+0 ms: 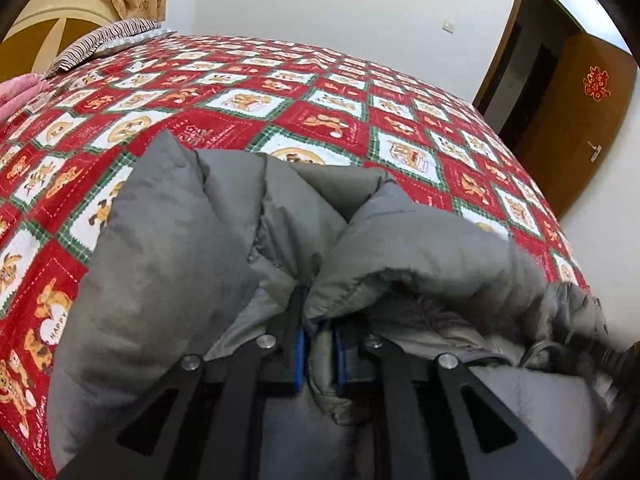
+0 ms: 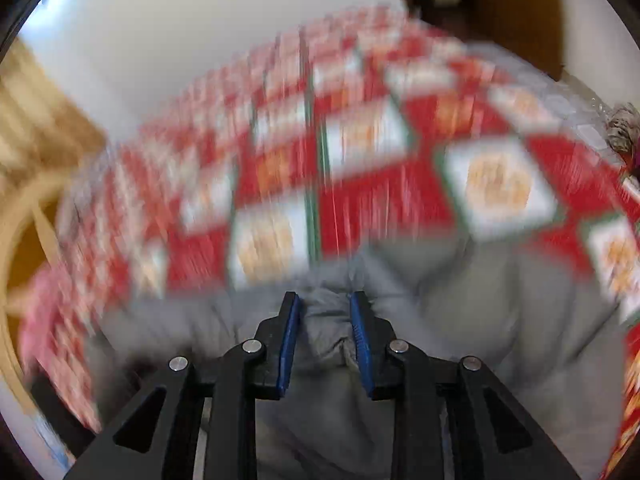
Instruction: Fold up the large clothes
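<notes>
A grey padded jacket lies bunched on a red, white and green patterned bedspread. In the left wrist view my left gripper is shut on a fold of the jacket, which is pinched between the blue pads; puffy folds rise on both sides and partly hide the fingertips. The right wrist view is badly blurred. There my right gripper has its blue pads a little apart, with a bunch of the grey jacket filling the gap and pressed between them. The bedspread stretches beyond.
A striped pillow and pink cloth lie at the bed's far left by a wooden headboard. A brown door stands open at the right beside the white wall. A furry grey trim shows at the right edge.
</notes>
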The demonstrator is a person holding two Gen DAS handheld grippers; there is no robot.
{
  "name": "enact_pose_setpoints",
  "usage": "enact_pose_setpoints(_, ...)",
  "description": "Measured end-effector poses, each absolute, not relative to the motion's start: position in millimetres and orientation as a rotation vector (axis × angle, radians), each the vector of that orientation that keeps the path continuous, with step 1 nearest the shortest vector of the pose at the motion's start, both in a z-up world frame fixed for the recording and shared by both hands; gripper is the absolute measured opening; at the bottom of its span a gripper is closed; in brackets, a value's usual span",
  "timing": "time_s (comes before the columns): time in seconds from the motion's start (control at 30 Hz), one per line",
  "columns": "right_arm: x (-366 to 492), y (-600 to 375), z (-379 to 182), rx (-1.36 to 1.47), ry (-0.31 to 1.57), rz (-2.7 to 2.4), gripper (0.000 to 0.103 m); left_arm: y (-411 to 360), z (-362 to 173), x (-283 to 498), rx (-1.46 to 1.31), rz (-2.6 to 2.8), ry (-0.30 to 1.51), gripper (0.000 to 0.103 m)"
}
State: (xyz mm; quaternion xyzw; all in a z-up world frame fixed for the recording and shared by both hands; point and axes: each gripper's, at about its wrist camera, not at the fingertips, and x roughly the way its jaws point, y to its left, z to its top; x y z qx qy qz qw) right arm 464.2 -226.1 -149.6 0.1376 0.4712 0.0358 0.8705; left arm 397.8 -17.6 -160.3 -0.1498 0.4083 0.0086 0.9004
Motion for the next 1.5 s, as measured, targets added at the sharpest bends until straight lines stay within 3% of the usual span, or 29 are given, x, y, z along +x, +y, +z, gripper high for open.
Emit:
enact_pose_setpoints(0.13, 436, -212, -154, 0.162, 0.870, 0.047, 0.027, -12, -149, 389, -0.309, -0.014, 0.883, 0.026)
enact_pose_setpoints(0.27, 434, -210, -154, 0.123, 0.856, 0.042, 0.028, -1, -104, 344, -0.262, 0.001, 0.790, 0.066)
enact_pose_setpoints(0.37, 435, -210, -153, 0.131, 0.847, 0.044, 0.028, -10, -62, 345, -0.223, -0.014, 0.696, 0.074)
enact_pose_setpoints(0.47, 436, -206, -154, 0.115, 0.842, 0.036, 0.028, -36, -42, 380, -0.196, -0.049, 0.682, 0.092)
enact_pose_setpoints(0.53, 436, -206, -154, 0.107, 0.837, 0.033, 0.028, -60, -55, 416, -0.136, -0.044, 0.723, 0.092)
enact_pose_setpoints(0.6, 434, -207, -154, 0.114, 0.834, 0.038, 0.028, -72, -84, 434, -0.043, 0.006, 0.799, 0.074)
enact_pose_setpoints(0.67, 433, -211, -154, 0.137, 0.828, 0.053, 0.028, -70, -117, 435, 0.004, 0.030, 0.876, 0.065)
enact_pose_setpoints(0.73, 432, -216, -154, 0.174, 0.823, 0.076, 0.028, -54, -154, 425, -0.054, 0.017, 0.925, 0.067)
enact_pose_setpoints(0.83, 432, -219, -155, 0.198, 0.822, 0.089, 0.028, -51, -157, 418, -0.069, 0.029, 0.889, 0.070)
enact_pose_setpoints(1.07, 439, -205, -157, 0.113, 0.847, 0.040, 0.029, -61, -163, 437, -0.004, 0.103, 0.900, 0.091)
enact_pose_setpoints(1.23, 440, -202, -157, 0.082, 0.848, 0.019, 0.029, -62, -164, 436, -0.004, 0.107, 0.898, 0.092)
enact_pose_setpoints(1.37, 437, -198, -143, 0.036, 0.879, -0.005, 0.029, -52, -143, 414, -0.035, 0.050, 0.914, 0.086)
enact_pose_setpoints(1.43, 408, -207, -116, 0.124, 0.799, 0.010, 0.029, -42, -110, 372, -0.062, -0.023, 0.826, 0.086)
enact_pose_setpoints(1.5, 362, -220, -80, 0.221, 0.698, 0.054, 0.029, -29, -80, 324, -0.071, -0.135, 0.752, 0.095)
